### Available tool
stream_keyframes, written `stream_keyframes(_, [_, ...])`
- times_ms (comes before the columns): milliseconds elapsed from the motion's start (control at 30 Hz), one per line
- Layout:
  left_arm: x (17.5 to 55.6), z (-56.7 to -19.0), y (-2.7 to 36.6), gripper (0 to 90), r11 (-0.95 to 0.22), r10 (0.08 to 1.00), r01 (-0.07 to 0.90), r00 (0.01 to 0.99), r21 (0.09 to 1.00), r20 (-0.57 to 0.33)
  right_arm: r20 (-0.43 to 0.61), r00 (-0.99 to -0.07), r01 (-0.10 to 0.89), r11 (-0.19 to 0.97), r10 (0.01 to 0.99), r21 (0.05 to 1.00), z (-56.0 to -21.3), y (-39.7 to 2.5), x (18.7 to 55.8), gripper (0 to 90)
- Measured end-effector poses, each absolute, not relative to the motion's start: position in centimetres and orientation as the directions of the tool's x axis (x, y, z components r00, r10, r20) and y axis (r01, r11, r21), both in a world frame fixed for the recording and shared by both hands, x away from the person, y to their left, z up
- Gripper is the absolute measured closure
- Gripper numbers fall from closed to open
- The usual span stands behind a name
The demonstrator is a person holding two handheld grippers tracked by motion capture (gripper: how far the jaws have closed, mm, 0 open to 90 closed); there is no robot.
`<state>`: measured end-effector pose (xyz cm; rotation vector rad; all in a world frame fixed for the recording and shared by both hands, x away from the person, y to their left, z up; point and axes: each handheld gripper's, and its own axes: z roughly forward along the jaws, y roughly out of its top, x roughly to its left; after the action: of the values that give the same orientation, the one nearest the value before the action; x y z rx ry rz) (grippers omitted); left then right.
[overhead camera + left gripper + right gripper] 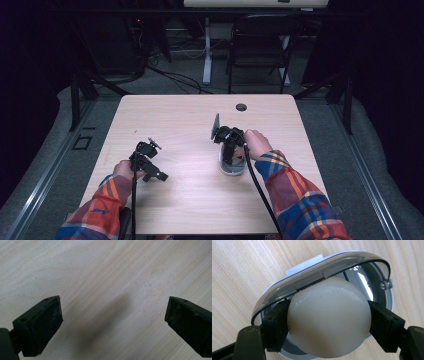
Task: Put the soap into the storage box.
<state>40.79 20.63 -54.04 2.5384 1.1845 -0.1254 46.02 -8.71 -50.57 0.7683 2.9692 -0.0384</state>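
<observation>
Two black jaws of the right gripper clamp a white egg over the open metal cooker on the table. Left of the cooker, the left gripper hangs wide apart above bare wood.

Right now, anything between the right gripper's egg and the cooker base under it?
Nothing visible does. The right gripper is shut on the egg, held just over the cooker base. The clear lid is hinged up on the far side, off the opening. The left gripper is open over bare table.
</observation>
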Motion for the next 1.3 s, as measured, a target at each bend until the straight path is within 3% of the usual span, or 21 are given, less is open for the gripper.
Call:
stream_keyframes(300, [40.8, -54.0, 20.7, 1.2, -0.596, 0.731, 0.758, 0.648, 0.265, -0.213, -0.071, -0.862, 0.502, 0.865, 0.502, 0.018, -50.6, -9.0, 46.0, 24.0])
stream_keyframes(533, [40.8, -54.0, 20.7, 1.2, -0.595, 0.731, 0.758, 0.648, 0.267, -0.212, -0.09, -0.854, 0.506, 0.858, 0.512, 0.086, -49.3, -9.6, 45.6, 14.5])
stream_keyframes(1300, [40.7, -54.0, 20.7, 1.2, -0.596, 0.732, 0.758, 0.648, 0.264, -0.21, -0.129, -0.795, 0.558, 0.798, 0.592, 0.226, -44.2, -15.7, 43.0, 0.0])
